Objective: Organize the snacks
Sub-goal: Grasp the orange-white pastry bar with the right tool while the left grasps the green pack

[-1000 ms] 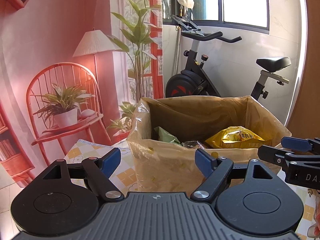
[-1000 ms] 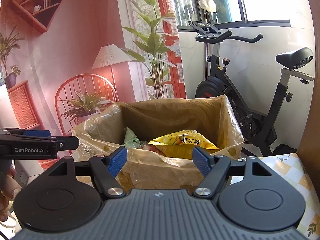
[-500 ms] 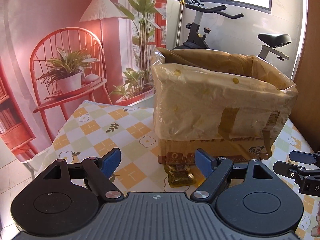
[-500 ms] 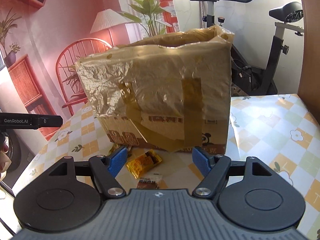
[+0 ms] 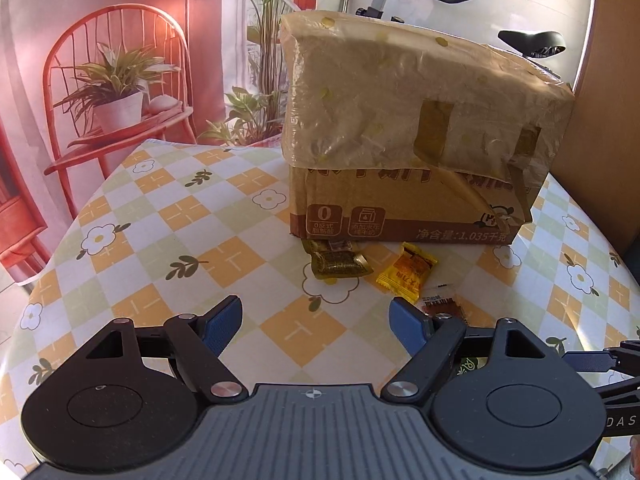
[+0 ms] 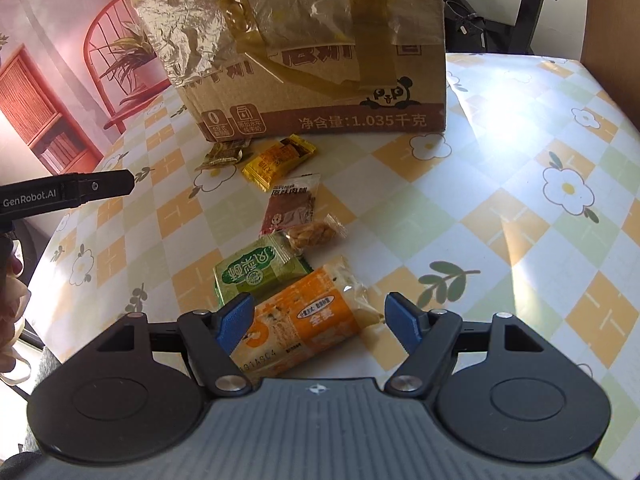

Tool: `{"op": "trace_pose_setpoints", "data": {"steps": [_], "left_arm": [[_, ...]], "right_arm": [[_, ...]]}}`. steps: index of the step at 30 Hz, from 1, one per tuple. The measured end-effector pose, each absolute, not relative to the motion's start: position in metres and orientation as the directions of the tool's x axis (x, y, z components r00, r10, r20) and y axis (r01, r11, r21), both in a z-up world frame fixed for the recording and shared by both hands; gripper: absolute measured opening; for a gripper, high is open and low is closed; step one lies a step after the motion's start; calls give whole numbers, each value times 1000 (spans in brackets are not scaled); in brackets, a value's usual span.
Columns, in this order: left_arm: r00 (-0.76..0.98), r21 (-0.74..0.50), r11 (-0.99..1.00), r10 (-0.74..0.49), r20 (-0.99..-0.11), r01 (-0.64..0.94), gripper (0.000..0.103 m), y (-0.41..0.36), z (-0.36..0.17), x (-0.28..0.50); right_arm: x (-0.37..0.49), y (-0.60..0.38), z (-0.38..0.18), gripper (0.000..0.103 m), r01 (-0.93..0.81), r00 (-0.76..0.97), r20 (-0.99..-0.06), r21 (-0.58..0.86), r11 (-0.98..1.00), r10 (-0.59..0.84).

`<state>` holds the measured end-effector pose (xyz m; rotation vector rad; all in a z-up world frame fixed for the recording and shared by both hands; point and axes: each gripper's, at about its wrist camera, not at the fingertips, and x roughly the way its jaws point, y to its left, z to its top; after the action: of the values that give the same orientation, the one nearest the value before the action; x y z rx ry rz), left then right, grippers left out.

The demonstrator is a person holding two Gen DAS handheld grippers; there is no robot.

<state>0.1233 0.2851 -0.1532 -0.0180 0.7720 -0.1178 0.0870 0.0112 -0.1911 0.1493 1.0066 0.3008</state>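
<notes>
Now both grippers hang low over the checked tablecloth (image 6: 500, 160), each with its blue-padded fingers spread wide and nothing between them. The left gripper (image 5: 316, 316) faces a cardboard box (image 5: 400, 216) whose upper part is wrapped in crinkled plastic and tape. Just in front of the box lie a dark olive packet (image 5: 338, 262) and a yellow candy packet (image 5: 406, 276) — close to its base. From the right gripper (image 6: 320, 316) a line of snacks runs toward the box: an orange-and-white bar (image 6: 304, 320) lies partly between its tips but ungripped, then a green packet (image 6: 256, 272), a clear-wrapped nut piece (image 6: 314, 234) and a red-brown packet (image 6: 292, 208).
</notes>
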Motion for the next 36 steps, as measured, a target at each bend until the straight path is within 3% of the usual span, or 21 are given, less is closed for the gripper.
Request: {"op": "trace_pose_setpoints", "data": {"steps": [7, 12, 17, 20, 32, 36], "left_arm": [[700, -87, 990, -140, -700, 110, 82, 279, -166, 117], [704, -97, 989, -146, -695, 109, 82, 279, -169, 115], [694, -100, 983, -178, -698, 151, 80, 271, -177, 116], [680, -110, 975, -213, -702, 192, 75, 261, -184, 117], [612, -84, 922, -317, -725, 377, 73, 208, -215, 119], [594, -73, 924, -300, -747, 375, 64, 199, -224, 127]], "right_arm": [[99, 27, -208, 72, -179, 428, -826, 319, 931, 366], [111, 32, -205, 51, -254, 471, -822, 220, 942, 319], [123, 16, -207, 42, -257, 589, -770, 109, 960, 245], [122, 5, -214, 41, -257, 654, -720, 77, 963, 232], [109, -13, -231, 42, -243, 745, -621, 92, 966, 246], [108, -11, -232, 42, -244, 750, -616, 82, 966, 241]]}}
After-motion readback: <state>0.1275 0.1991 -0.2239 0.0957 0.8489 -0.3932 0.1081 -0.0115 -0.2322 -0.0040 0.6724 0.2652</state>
